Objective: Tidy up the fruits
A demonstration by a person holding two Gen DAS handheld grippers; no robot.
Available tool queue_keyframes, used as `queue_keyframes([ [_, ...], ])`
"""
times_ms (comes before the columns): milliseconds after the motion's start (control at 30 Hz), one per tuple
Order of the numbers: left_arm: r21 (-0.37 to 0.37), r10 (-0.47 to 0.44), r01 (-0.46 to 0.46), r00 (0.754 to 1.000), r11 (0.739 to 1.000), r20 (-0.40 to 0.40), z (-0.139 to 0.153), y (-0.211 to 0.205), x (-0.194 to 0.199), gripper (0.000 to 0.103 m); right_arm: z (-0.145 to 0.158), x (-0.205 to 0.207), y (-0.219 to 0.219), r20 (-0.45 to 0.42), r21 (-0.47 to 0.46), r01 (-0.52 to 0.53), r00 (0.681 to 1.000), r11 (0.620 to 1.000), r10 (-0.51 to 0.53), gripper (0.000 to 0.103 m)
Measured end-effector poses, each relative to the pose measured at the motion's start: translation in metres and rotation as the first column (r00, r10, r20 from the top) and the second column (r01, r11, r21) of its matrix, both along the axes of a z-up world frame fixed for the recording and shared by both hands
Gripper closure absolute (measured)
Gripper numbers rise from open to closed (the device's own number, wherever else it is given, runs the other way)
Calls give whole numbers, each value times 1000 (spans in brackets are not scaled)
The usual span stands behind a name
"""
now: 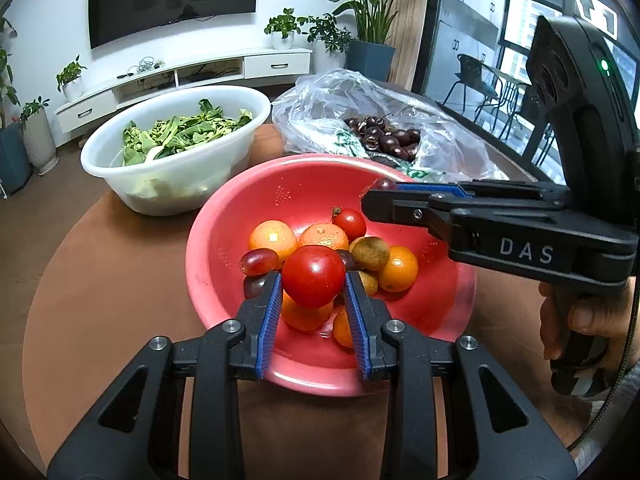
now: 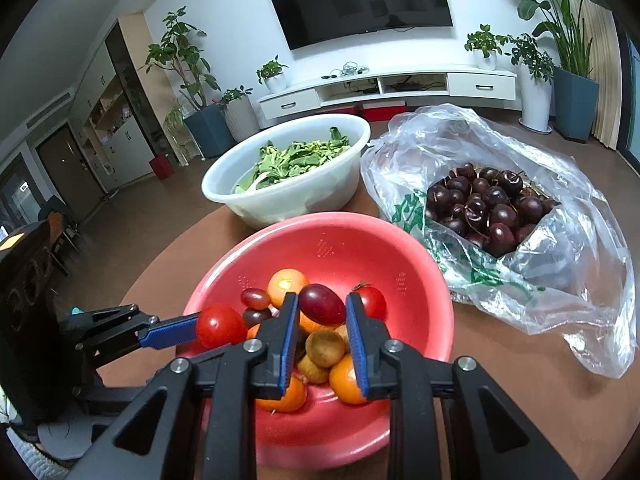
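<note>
Left gripper (image 1: 313, 286) levelled over near rim of red bowl (image 1: 224, 216), jaws clamped on red tomato (image 1: 313, 276). Right gripper (image 2: 322, 308) reached in sideways above bowl's right rim, jaws closed on dark grape (image 2: 322, 304). Remaining fruit piled inside bowl on bench (image 1: 112, 264).

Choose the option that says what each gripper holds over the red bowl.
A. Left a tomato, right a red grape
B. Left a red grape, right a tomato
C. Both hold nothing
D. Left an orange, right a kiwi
A: the left gripper clamps a red tomato between its blue pads, while the right gripper pinches a red grape, both above the red bowl.
</note>
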State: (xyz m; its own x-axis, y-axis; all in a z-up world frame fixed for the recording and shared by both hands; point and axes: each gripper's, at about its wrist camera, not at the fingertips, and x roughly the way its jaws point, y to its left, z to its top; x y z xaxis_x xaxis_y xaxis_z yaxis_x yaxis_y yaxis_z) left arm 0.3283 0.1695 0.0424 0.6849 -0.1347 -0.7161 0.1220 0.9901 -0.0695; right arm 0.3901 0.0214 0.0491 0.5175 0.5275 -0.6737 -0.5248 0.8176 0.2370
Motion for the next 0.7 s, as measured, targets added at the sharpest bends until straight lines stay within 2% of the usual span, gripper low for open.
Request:
queue_keyframes([
  [67,26,-1,1,1000,1000,-3,-3,-3,1,72,-1,2,1,-4,-2,7,1000,1000,-7,74],
  [133,44,9,-9,1000,999,-1,-5,-4,1,49,-1,2,1,-1,1,7,1000,1000,-7,50],
  [167,39,15,-15,1000,999,9,-5,-3,0,36,0,1,1,5,4,4,1000,1000,-4,47],
  [433,20,50,-50,998,999,37,1,6,-7,35,8,-10,-7,20,31,9,1000,999,-9,43],
  [700,11,64,-65,997,998,53,8,5,-25,33,27,-47,-33,54,81,32,998,996,-36,41],
])
